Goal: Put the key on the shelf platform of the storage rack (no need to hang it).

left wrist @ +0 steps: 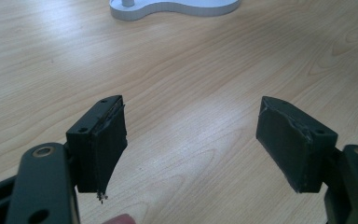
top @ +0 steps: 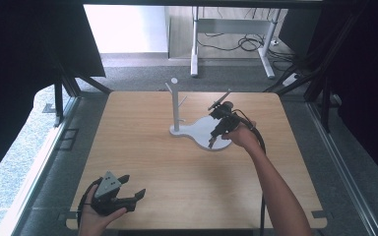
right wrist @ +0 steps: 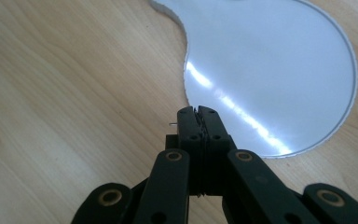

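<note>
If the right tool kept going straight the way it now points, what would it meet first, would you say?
Most likely the white stand base: the shut right tool points down at the base's near edge beside the bare wooden table. Depth is hard to judge.

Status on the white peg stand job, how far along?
Done: nothing visible; the pegs of the white peg stand look bare. In hand: the right gripper, jaws shut, is at the edge of the stand's flat base; whether it pinches anything is too small to tell. The left gripper sits open on the light wooden table. Left: probably everything.
</note>
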Tool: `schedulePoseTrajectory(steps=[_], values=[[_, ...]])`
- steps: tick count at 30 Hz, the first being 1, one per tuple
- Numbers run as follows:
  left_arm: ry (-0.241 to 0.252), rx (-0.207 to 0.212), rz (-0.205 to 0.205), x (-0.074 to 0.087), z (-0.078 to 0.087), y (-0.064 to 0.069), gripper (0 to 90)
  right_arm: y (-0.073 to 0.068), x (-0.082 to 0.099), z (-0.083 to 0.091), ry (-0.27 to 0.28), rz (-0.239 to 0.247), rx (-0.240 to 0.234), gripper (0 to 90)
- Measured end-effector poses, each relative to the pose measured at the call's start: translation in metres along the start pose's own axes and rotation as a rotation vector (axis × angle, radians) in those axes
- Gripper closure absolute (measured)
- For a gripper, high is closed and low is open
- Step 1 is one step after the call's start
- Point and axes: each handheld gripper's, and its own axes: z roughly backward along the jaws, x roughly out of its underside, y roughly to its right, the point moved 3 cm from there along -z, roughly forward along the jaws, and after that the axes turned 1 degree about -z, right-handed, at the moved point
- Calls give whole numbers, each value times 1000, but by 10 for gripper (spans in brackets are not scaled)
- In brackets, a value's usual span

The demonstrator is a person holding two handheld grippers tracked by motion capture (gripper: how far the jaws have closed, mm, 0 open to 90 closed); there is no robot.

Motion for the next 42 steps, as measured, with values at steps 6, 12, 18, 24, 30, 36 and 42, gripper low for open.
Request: schedulePoseTrajectory(steps=[6,12,18,24,30,36,42], values=[[2,-1,4,0,1,-1,246,6,-7,-5,-7,-13,-1,897],[7,-2,3,0,2,-2,246,12,-13,-12,-12,-22,1,897],[9,-6,7,0,2,-3,246,18,-18,-18,-15,-43,-3,896],[7,-4,6,0,1,-3,246,27,-27,-23,-9,-64,2,897],[8,-4,6,0,2,-3,246,33,-30,-31,-8,-86,1,896],[9,1,3,0,2,-2,246,42,-26,-48,-9,-121,15,896],[2,3,5,0,1,-1,247,49,-23,-55,2,-142,29,896]])
